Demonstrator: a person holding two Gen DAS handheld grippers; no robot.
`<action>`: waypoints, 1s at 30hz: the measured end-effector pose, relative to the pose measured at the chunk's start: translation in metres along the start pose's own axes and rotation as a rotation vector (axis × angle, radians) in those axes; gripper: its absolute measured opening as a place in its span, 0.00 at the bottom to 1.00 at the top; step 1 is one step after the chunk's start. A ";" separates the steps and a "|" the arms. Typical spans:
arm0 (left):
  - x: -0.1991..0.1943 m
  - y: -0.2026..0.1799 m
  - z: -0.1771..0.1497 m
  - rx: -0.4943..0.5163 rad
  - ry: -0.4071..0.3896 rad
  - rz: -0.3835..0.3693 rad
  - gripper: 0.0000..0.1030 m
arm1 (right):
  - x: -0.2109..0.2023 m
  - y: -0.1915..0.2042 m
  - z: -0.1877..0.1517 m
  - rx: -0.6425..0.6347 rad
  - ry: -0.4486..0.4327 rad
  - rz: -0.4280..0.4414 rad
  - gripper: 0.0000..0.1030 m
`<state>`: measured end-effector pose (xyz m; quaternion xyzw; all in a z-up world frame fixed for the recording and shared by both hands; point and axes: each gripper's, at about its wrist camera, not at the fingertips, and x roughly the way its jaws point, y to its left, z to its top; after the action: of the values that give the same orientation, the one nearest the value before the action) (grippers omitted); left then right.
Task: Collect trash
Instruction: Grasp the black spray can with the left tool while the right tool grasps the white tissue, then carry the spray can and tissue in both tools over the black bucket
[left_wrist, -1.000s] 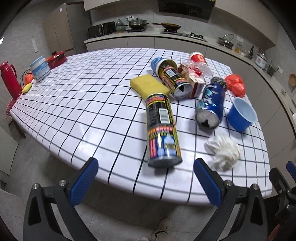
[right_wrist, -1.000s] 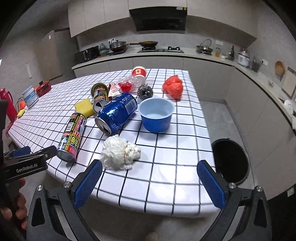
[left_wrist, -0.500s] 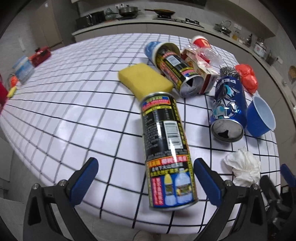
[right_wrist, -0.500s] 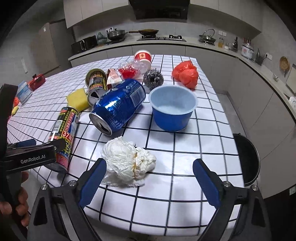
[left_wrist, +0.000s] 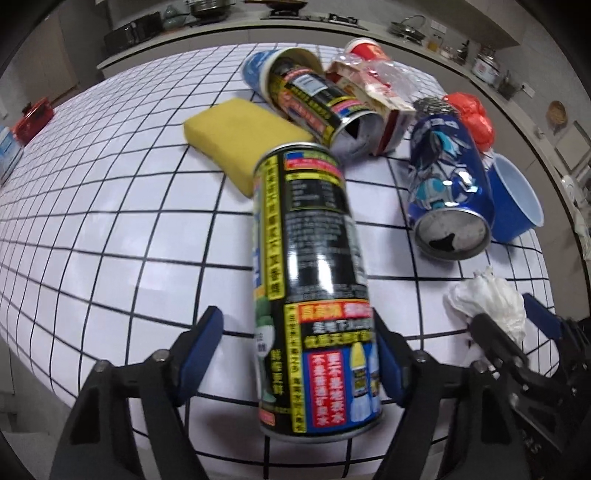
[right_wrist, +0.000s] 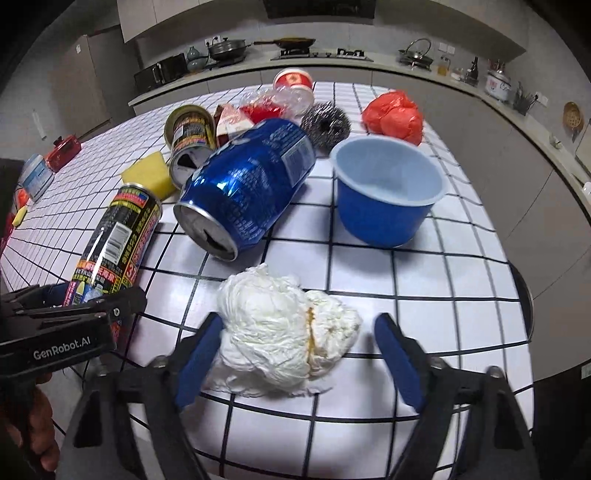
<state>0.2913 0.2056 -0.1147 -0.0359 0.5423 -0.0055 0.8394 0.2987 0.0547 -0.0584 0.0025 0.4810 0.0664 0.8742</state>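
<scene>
Crumpled white tissue wad (right_wrist: 284, 339)

Grey kitchen cabinets (right_wrist: 461, 107) and a counter (right_wrist: 369, 63) run behind the white tiled table (right_wrist: 424, 325).

Both wrist views look steeply down, close, sharing the perhaps cluttered tiled table (left_wrist: 110, 206).
</scene>
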 end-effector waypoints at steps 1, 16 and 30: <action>0.000 -0.001 0.001 0.005 0.000 -0.006 0.71 | 0.003 0.001 0.000 0.002 0.009 0.003 0.74; -0.015 0.009 -0.008 0.011 -0.049 -0.095 0.53 | -0.005 0.002 -0.006 0.016 -0.035 -0.008 0.57; -0.013 0.008 -0.011 0.005 0.004 -0.074 0.53 | -0.024 -0.006 -0.012 0.044 -0.056 -0.003 0.57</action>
<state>0.2756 0.2140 -0.1078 -0.0539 0.5423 -0.0382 0.8376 0.2771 0.0449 -0.0453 0.0227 0.4577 0.0545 0.8872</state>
